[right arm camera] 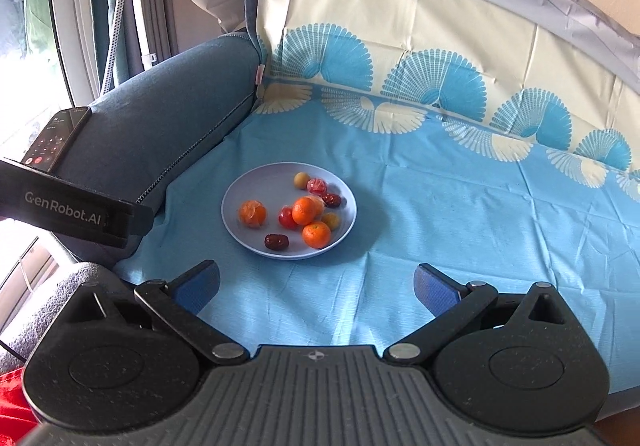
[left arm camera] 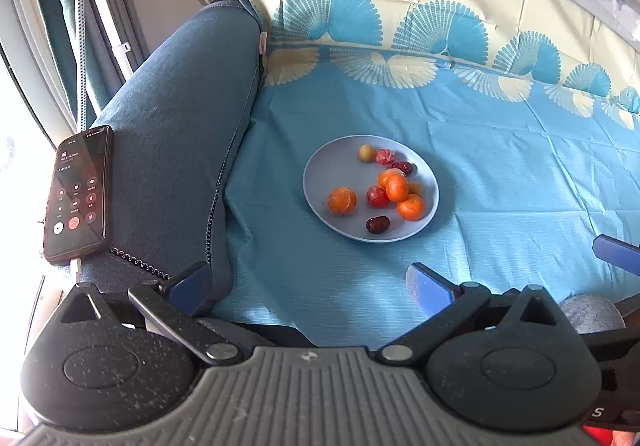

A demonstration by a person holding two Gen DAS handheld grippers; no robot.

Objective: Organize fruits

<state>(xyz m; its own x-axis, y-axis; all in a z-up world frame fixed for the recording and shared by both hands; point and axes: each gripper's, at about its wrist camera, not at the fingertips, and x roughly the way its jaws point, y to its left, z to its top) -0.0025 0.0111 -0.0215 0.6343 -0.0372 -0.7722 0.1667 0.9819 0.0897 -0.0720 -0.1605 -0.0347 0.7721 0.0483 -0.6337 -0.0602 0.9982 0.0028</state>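
A pale blue plate point(left arm camera: 324, 174) point(right arm camera: 244, 202) sits on the blue cloth and holds several small fruits. Among them are a peeled mandarin point(left arm camera: 342, 201) point(right arm camera: 252, 214), whole mandarins point(left arm camera: 396, 188) point(right arm camera: 305, 211), dark red dates point(left arm camera: 377, 224) point(right arm camera: 275, 241), a red fruit point(left arm camera: 377, 197) and a yellow-green one point(left arm camera: 366, 152) point(right arm camera: 300, 179). My left gripper point(left arm camera: 310, 288) hangs open, short of the plate, with nothing between its fingers. My right gripper point(right arm camera: 316, 284) is open too, just in front of the plate. Its blue pad point(left arm camera: 614, 250) shows at the right edge of the left wrist view.
A blue sofa armrest point(left arm camera: 180, 134) point(right arm camera: 168, 126) rises left of the plate, with a lit phone point(left arm camera: 78, 194) point(right arm camera: 56, 140) lying on it. A cream and blue fan-patterned cloth point(left arm camera: 400, 26) covers the backrest. The left gripper's body point(right arm camera: 76, 210) juts in at left.
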